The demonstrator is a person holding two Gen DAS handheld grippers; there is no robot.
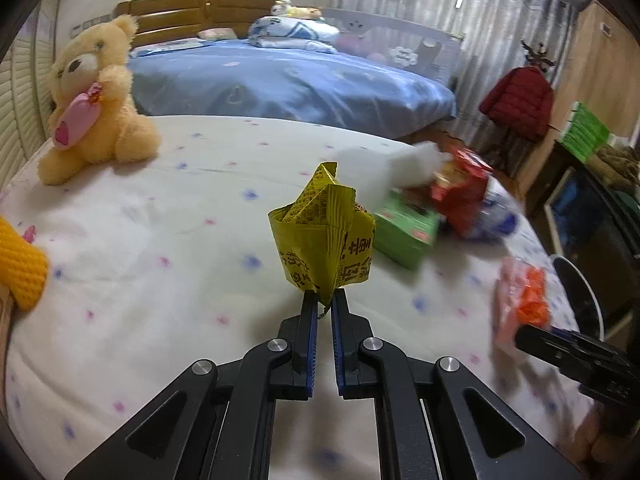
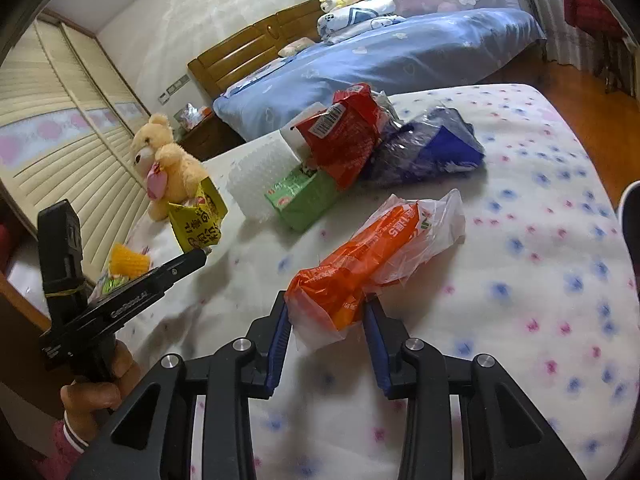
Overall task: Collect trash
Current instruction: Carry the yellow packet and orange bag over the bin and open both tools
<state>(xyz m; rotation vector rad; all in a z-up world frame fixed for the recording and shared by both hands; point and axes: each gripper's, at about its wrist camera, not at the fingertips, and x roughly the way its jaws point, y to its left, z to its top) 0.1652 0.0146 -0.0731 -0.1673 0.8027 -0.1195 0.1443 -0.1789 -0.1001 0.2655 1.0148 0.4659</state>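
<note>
My left gripper (image 1: 325, 300) is shut on a crumpled yellow wrapper (image 1: 326, 232) and holds it above the bed; the wrapper also shows in the right wrist view (image 2: 198, 218). My right gripper (image 2: 326, 312) is shut on an orange and clear plastic bag (image 2: 372, 256), which also shows blurred in the left wrist view (image 1: 522, 300). More trash lies in a pile further on: a green carton (image 2: 304, 198), a red packet (image 2: 346, 136), a blue bag (image 2: 436, 148) and a white bubble-wrap piece (image 2: 260, 172).
A yellow teddy bear (image 1: 96, 100) sits at the bed's far left. A yellow knitted thing (image 1: 20, 268) lies at the left edge. The flowered sheet (image 2: 540, 240) covers the bed. A blue-covered bed (image 1: 288, 80) stands behind, louvred wardrobe doors (image 2: 52, 152) on the left.
</note>
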